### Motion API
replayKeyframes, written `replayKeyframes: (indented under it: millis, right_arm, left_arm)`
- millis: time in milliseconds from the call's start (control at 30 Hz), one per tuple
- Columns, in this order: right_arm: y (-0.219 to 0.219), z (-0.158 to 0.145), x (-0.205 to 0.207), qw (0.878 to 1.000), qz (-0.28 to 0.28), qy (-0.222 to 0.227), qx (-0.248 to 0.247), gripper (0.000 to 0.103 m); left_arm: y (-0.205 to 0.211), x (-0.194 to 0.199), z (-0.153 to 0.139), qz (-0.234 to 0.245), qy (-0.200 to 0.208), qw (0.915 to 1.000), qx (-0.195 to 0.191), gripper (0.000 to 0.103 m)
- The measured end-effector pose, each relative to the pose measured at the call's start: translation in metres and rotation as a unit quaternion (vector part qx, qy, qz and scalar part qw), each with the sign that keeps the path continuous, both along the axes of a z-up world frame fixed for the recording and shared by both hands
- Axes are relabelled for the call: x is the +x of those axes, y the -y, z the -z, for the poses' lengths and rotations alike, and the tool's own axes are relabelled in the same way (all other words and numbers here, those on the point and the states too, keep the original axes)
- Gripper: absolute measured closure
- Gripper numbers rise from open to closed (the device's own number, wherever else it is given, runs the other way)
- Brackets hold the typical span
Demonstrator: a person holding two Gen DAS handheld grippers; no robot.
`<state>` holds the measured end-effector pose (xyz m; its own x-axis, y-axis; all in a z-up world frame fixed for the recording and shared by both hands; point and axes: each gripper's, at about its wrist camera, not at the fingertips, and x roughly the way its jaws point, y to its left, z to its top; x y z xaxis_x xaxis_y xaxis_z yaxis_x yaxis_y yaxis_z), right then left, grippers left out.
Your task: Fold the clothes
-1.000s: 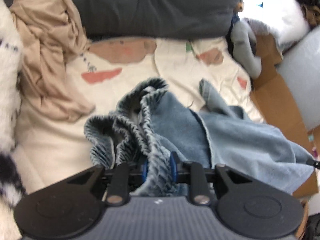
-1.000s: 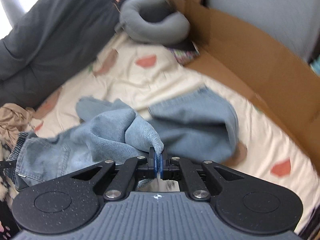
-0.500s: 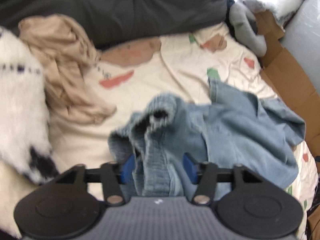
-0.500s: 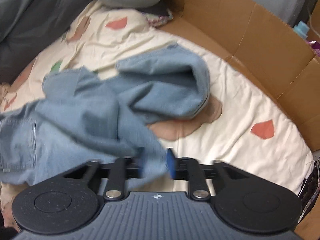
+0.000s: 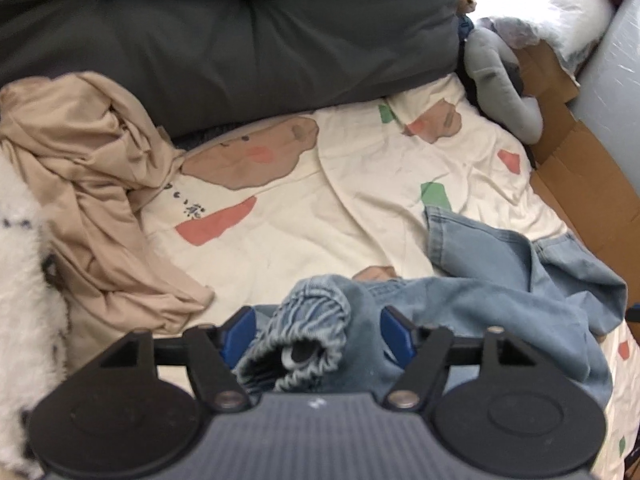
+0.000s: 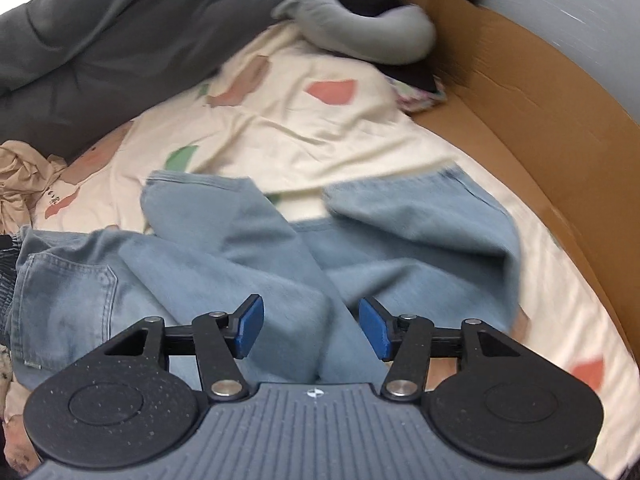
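Light blue jeans (image 6: 240,264) lie crumpled on the cream printed bedsheet (image 6: 304,140), one leg folded over towards the right. Their gathered waistband (image 5: 316,328) bulges up between the blue pads (image 5: 236,334) of my left gripper (image 5: 318,334), whose jaws are opening and no longer pinch it. My right gripper (image 6: 312,328) hovers over a fold of the jeans' leg. Its jaws are opening too, with denim below and between the pads (image 6: 374,330) but not pressed.
A crumpled beige garment (image 5: 92,184) and a white fluffy textile (image 5: 20,300) lie to the left. A dark grey duvet (image 5: 240,40) runs along the back. A grey curved pillow (image 6: 360,36) sits at the far corner, and cardboard (image 6: 520,120) lines the right side.
Both grippers were shut on the jeans and have opened, letting the denim go. The jeans have dropped and spread flatter on the sheet. Both views have shifted.
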<state>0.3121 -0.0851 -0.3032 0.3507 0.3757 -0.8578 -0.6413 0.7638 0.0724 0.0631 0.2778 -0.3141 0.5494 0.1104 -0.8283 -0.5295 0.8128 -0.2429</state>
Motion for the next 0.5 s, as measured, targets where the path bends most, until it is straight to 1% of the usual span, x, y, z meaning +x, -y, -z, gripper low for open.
replayKeyframes:
  millis: [67, 133, 167, 200, 300, 400, 500]
  right_arm:
    - [-0.019, 0.007, 0.01, 1.0, -0.006, -0.001, 0.005, 0.039]
    - [-0.038, 0.014, 0.019, 1.0, -0.008, -0.001, 0.01, 0.037]
    - [-0.046, 0.018, 0.024, 1.0, -0.009, -0.002, 0.012, 0.035]
    - [-0.055, 0.023, 0.028, 1.0, -0.009, -0.004, 0.015, 0.035]
    - [-0.079, 0.038, 0.04, 1.0, -0.011, -0.013, 0.016, 0.035]
    - [-0.1, 0.05, 0.046, 1.0, -0.007, -0.027, 0.012, 0.035]
    - [-0.117, 0.061, 0.049, 1.0, -0.003, -0.022, -0.006, 0.035]
  left_arm:
    - [-0.003, 0.002, 0.008, -0.006, 0.001, 1.0, -0.006, 0.033]
    - [-0.008, -0.001, 0.014, -0.02, 0.018, 0.9991, -0.032, 0.035]
    - [-0.009, -0.001, 0.016, -0.026, 0.023, 0.9987, -0.037, 0.035]
    - [-0.01, -0.002, 0.018, -0.032, 0.027, 0.9984, -0.038, 0.037]
    - [-0.008, 0.0, 0.022, -0.029, 0.019, 0.999, -0.029, 0.043]
    - [-0.008, -0.001, 0.023, -0.023, 0.023, 0.9991, -0.026, 0.046]
    - [-0.009, -0.003, 0.024, -0.022, 0.026, 0.9991, -0.024, 0.047]
